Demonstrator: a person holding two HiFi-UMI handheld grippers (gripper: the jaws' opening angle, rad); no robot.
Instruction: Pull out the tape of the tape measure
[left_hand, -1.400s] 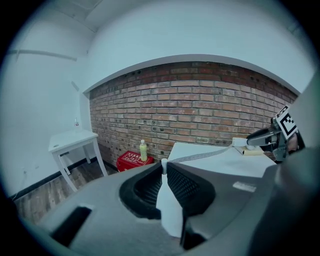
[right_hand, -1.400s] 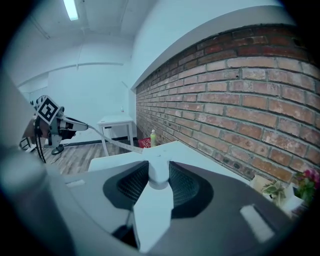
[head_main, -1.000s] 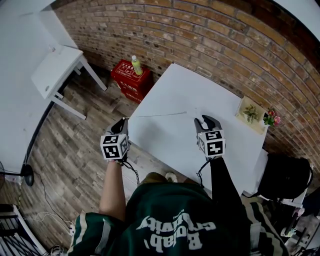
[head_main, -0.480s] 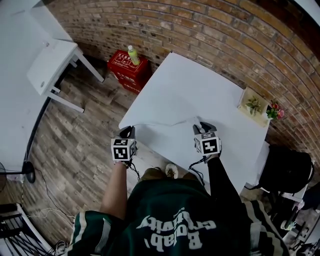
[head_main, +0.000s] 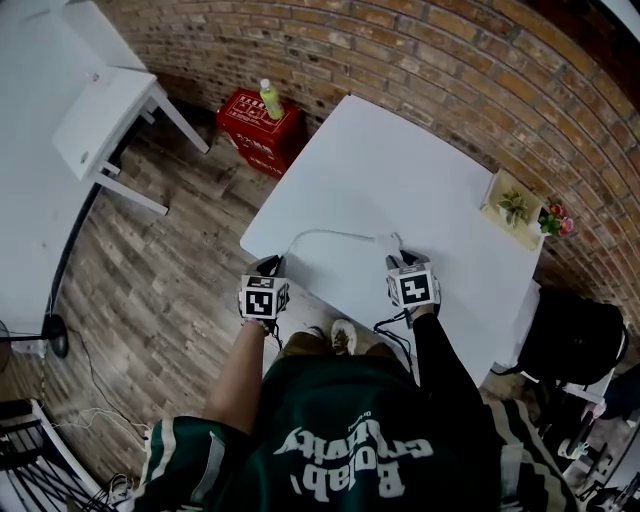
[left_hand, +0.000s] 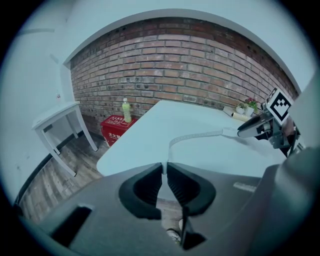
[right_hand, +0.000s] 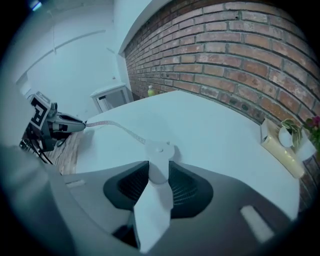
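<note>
A white tape measure case (right_hand: 159, 162) sits between the jaws of my right gripper (right_hand: 160, 172), which is shut on it over the near part of the white table (head_main: 400, 170). Its thin tape (head_main: 330, 233) is pulled out and bows in a slack arc across the table's near corner to my left gripper (head_main: 272, 264). In the left gripper view, the tape's end (left_hand: 163, 169) stands edge-on between the nearly closed pads of my left gripper (left_hand: 164, 171), and the tape (left_hand: 192, 136) curves away to the right gripper (left_hand: 257, 127).
A red crate (head_main: 258, 128) with a green bottle (head_main: 270, 100) stands on the wood floor beyond the table's left corner. A small white side table (head_main: 100, 120) is at far left. A planter box (head_main: 512, 208) sits at the table's right edge, below the brick wall.
The left gripper has moved right, closer to the right gripper. The tape, stretched straight a second ago, now sags into a loose arc over the table.
</note>
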